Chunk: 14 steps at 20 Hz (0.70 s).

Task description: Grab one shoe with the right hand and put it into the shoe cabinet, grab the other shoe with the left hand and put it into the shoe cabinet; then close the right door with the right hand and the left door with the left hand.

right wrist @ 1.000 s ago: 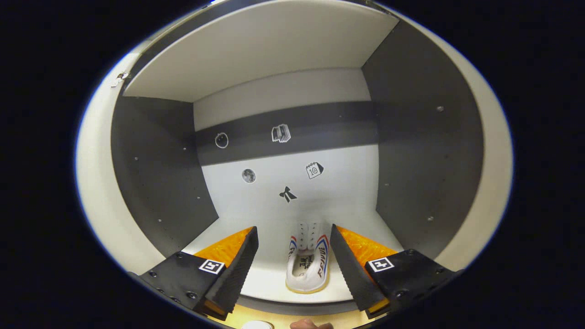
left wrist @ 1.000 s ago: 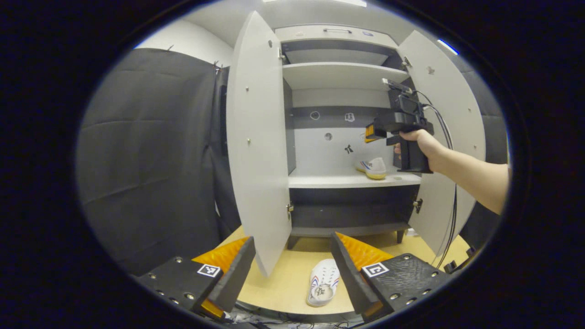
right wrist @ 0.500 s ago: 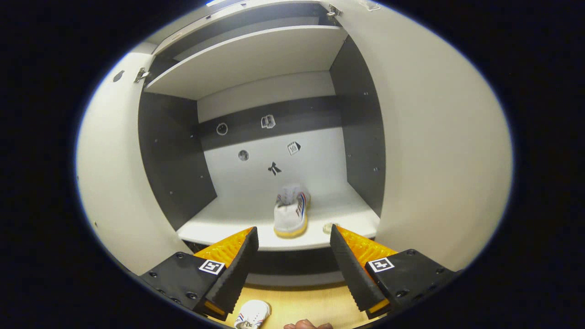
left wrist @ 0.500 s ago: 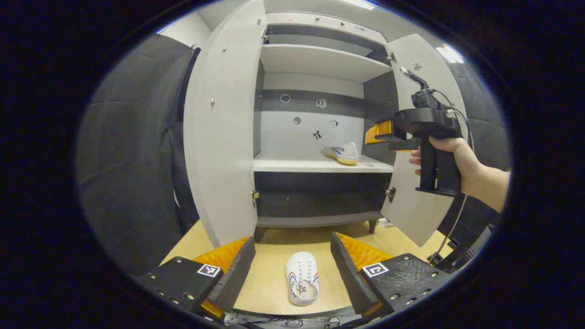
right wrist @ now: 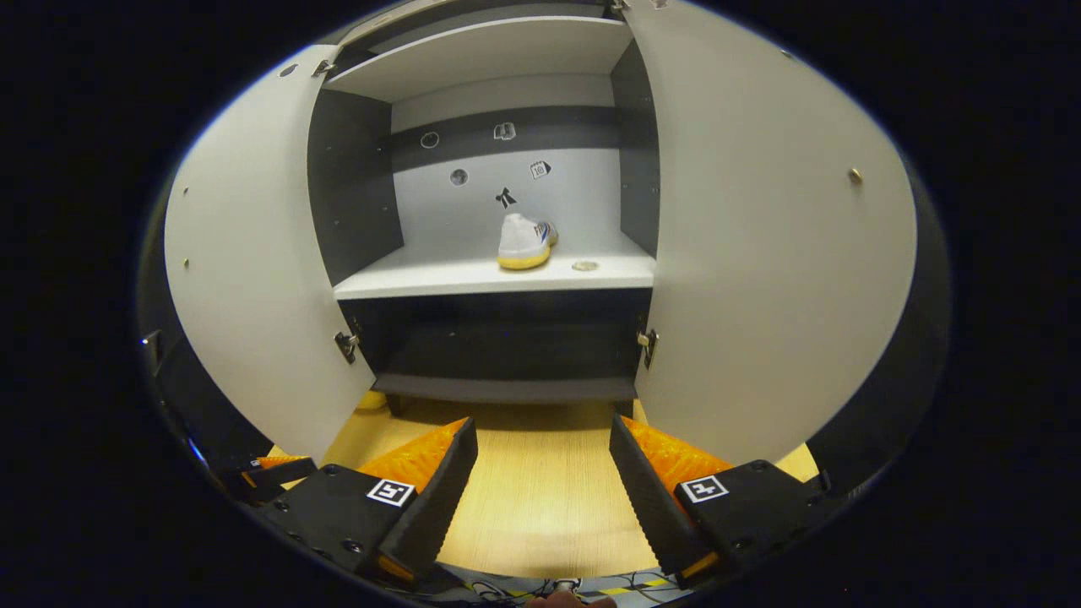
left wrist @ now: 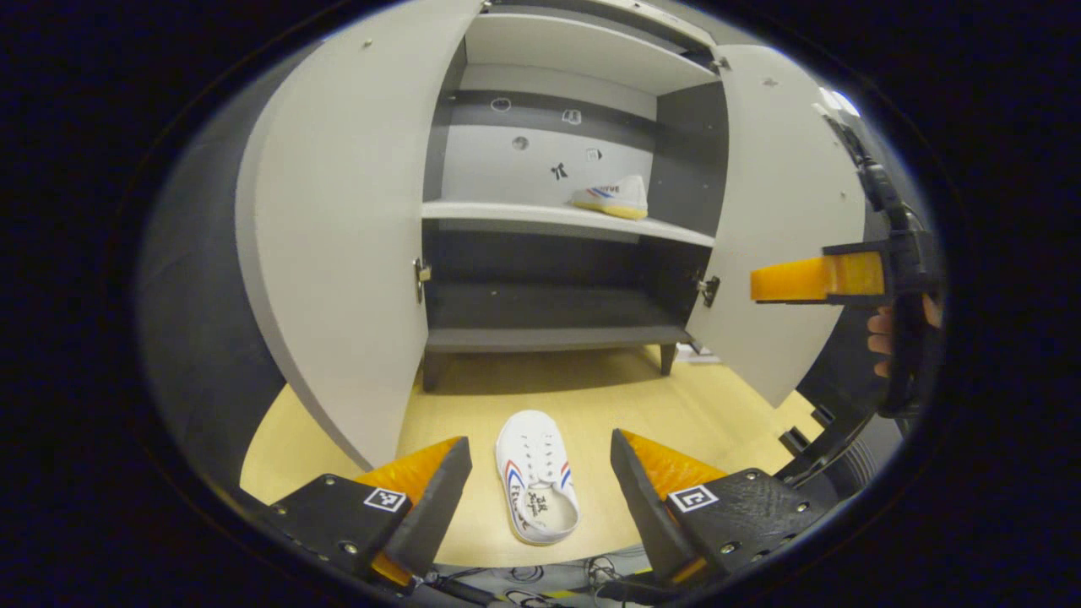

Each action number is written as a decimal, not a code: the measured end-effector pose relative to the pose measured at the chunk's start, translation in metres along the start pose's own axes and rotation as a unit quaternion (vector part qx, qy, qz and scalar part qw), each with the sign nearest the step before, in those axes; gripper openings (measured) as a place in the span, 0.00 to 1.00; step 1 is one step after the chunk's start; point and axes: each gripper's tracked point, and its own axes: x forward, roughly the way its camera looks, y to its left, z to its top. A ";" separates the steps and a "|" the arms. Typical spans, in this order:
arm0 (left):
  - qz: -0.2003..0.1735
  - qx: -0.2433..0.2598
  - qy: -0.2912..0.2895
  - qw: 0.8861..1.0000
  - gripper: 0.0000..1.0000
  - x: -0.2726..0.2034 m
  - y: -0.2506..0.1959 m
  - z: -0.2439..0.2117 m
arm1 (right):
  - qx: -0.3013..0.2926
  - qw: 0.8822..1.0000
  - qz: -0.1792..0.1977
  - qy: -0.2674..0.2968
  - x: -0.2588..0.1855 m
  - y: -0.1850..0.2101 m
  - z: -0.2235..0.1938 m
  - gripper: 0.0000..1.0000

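A white shoe [left wrist: 537,477] with red and blue stripes lies on the wooden floor, in front of the cabinet. My left gripper [left wrist: 540,494] hangs open just above it, a finger on either side of it, not touching. The other white shoe [right wrist: 524,241] [left wrist: 610,196] stands on the cabinet's middle shelf [right wrist: 473,277], toward its right. My right gripper [right wrist: 542,494] is open and empty, held back from the cabinet over the floor; it shows at the right edge of the left gripper view [left wrist: 815,280], held by a hand. Both doors stand open: the left door [left wrist: 338,236], the right door [left wrist: 781,219].
Below the middle shelf is a dark lower shelf [left wrist: 549,325]; an upper shelf [left wrist: 583,51] is above. A small round disc [right wrist: 583,266] lies on the middle shelf beside the shoe. Cables [left wrist: 540,578] run along the near edge of the wooden floor [right wrist: 540,498].
My right gripper has pulled back out of the cabinet, leaving its shoe on the middle shelf. My left gripper has moved down and closer to the floor shoe, which now lies between its fingers.
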 end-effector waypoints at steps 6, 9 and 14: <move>-0.005 -0.049 0.104 0.993 0.96 0.057 0.003 -0.069 | -0.026 0.999 -0.010 0.023 -0.040 -0.010 -0.038 0.99; 0.003 -0.031 0.132 0.991 0.96 0.086 0.018 -0.095 | -0.038 0.998 -0.024 0.041 -0.062 -0.024 -0.061 0.99; -0.010 -0.050 0.164 0.985 0.95 0.112 0.025 -0.113 | -0.002 0.993 -0.110 0.042 -0.102 -0.079 -0.076 1.00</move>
